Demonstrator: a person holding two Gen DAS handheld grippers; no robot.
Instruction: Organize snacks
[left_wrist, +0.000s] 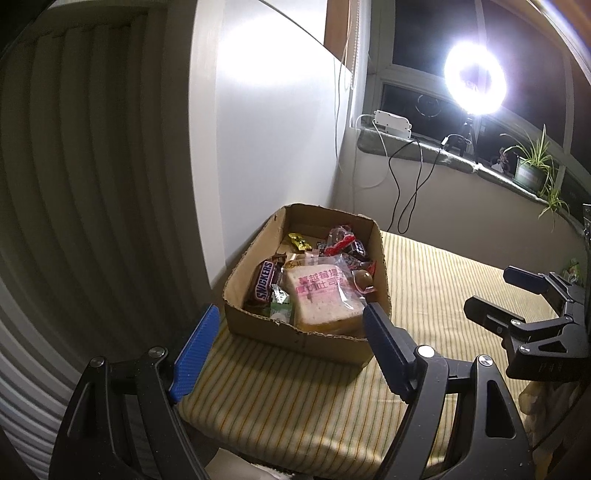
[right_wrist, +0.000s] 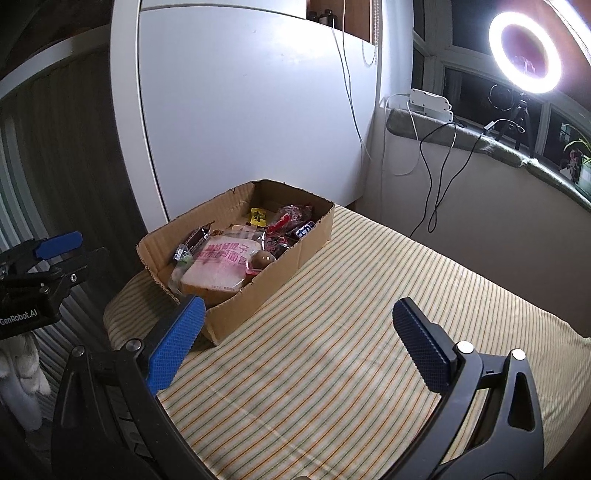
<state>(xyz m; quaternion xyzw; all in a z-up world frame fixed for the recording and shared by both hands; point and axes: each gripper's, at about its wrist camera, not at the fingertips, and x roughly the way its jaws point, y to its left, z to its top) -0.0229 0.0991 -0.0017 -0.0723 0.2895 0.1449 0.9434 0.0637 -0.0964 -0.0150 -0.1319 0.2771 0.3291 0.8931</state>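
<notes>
A cardboard box stands at the far left corner of the striped table; it also shows in the right wrist view. It holds a bagged bread slice, a Snickers bar, a yellow packet and several other wrapped snacks. My left gripper is open and empty, just short of the box's near wall. My right gripper is open and empty over bare tablecloth, right of the box. The right gripper also shows in the left wrist view.
A white cabinet stands behind the box. A windowsill at the back right carries a ring light, a white power strip, hanging cables and a potted plant. The table's near edge lies under the grippers.
</notes>
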